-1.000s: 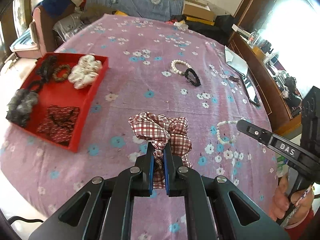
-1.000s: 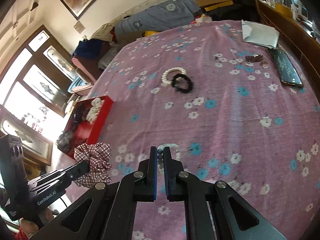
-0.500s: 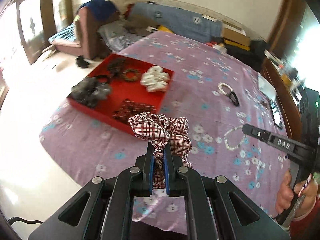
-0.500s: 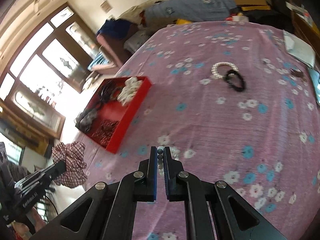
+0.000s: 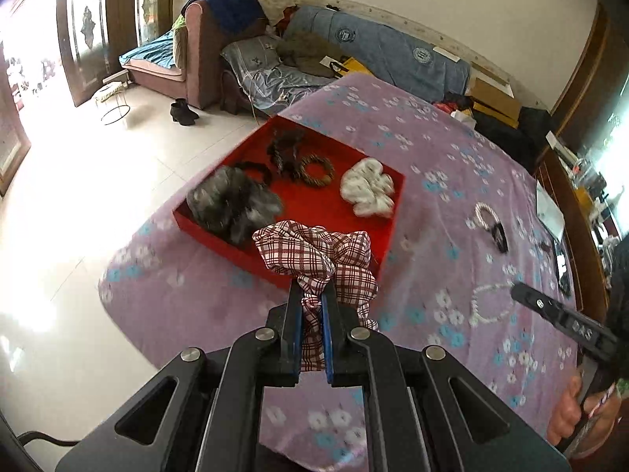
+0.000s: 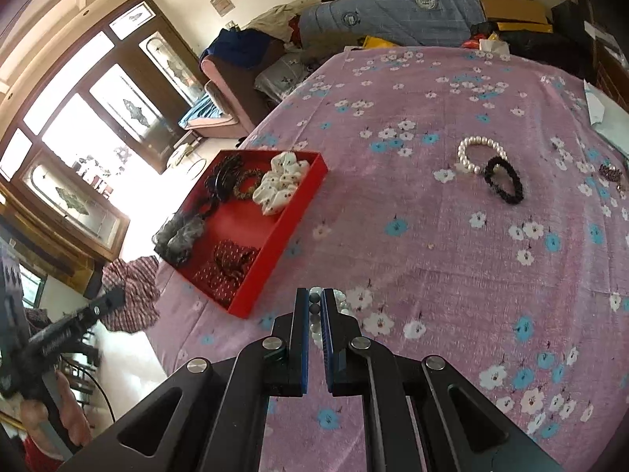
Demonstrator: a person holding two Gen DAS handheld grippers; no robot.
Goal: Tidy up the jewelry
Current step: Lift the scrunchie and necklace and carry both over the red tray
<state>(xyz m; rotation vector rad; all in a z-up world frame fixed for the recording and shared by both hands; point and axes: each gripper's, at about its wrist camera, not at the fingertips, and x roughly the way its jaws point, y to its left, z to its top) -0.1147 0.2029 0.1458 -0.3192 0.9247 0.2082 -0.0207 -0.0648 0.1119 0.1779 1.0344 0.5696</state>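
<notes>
My left gripper (image 5: 312,289) is shut on a red-and-white plaid scrunchie (image 5: 314,249), held in the air over the near wall of the red tray (image 5: 204,232). My right gripper (image 6: 314,299) is shut on a strand of white and dark beads (image 6: 341,302), just above the purple flowered cloth and right of the tray's (image 6: 275,242) near corner. In the left wrist view the bead strand (image 5: 485,305) hangs from the right gripper's fingertips (image 5: 521,291). The tray holds a white scrunchie (image 6: 281,181), a grey fuzzy one (image 6: 179,236), a dark red one (image 6: 232,263) and a braided ring (image 6: 245,185).
A pearl bracelet (image 6: 477,151) and a black hair tie (image 6: 505,179) lie together further back on the cloth. Dark beads (image 6: 611,175) and a sheet of paper (image 6: 605,114) sit at the far right. The bed edge drops to the tiled floor (image 5: 98,181) left of the tray.
Both grippers have swung left toward the red tray. The plaid scrunchie now hangs at the tray's near wall, and the right gripper has carried the bead strand closer to the tray's corner.
</notes>
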